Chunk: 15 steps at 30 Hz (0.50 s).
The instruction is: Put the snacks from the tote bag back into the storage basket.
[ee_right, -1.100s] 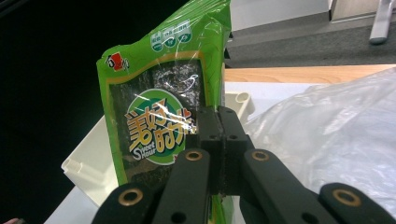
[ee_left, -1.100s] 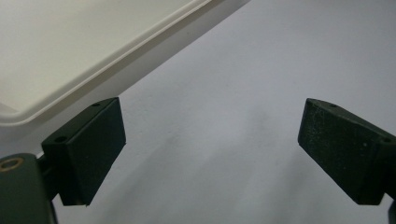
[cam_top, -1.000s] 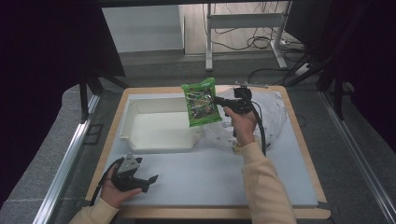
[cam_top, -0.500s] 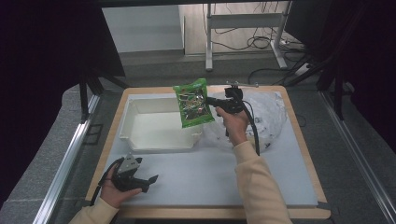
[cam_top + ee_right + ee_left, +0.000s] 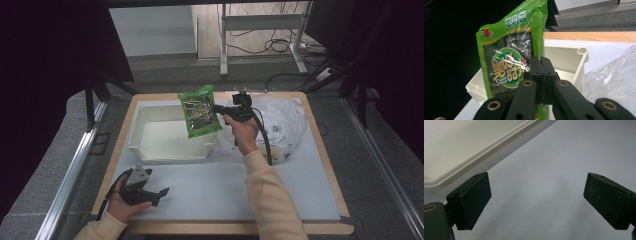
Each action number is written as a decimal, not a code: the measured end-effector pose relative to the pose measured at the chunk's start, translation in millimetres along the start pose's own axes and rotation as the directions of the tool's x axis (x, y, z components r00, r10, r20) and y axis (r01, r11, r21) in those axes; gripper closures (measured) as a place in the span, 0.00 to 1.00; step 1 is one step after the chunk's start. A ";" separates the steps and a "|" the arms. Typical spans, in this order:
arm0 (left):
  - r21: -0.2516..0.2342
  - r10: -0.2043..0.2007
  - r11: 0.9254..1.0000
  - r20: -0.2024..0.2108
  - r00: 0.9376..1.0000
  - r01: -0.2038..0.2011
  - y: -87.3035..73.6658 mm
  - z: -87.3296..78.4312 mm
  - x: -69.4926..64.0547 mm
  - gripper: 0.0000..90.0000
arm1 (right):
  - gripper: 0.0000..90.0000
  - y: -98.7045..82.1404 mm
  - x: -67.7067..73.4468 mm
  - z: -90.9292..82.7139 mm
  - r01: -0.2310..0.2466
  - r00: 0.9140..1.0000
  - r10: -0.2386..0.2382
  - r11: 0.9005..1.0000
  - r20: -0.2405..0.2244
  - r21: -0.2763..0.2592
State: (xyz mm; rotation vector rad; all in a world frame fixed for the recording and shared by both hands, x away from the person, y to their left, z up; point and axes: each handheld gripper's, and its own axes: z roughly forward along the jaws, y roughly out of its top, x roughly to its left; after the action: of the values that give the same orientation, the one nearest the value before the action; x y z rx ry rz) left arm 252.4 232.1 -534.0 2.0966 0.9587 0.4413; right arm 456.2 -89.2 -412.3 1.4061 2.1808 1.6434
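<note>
High view: I see my right gripper (image 5: 220,111) holding a green snack packet (image 5: 199,111) above the white plastic tub (image 5: 145,150), beside a clear plastic bag (image 5: 285,120).

Left gripper view: left gripper (image 5: 537,200), jaws wide apart, holds nothing.

Right gripper view: jaws clamp the packet's edge; label reads "Sweet Sour".

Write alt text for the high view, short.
The right hand-held gripper holds a green snack packet upright above a white tray on a grey-topped table. The left hand-held gripper rests open near the front edge; a clear plastic bag lies right of the tray.
</note>
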 end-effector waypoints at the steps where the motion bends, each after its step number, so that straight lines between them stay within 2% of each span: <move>1: -0.001 0.000 1.000 0.000 1.000 0.000 0.0 0.1 0.0 0.09 | 1.00 -0.1 0.6 0.9 0.003 1.000 -0.003 1.000 -0.001 0.002; 15: -0.002 0.000 1.000 0.000 1.000 0.000 -0.1 0.0 0.1 0.09 | 1.00 -4.2 10.4 18.3 0.004 1.000 -0.004 1.000 -0.017 0.019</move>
State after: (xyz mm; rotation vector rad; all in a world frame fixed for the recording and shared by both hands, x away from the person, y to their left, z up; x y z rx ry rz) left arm 252.4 232.2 -534.1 2.0950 0.9583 0.4419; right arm 457.5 -68.8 -418.9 1.3969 2.2130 1.6435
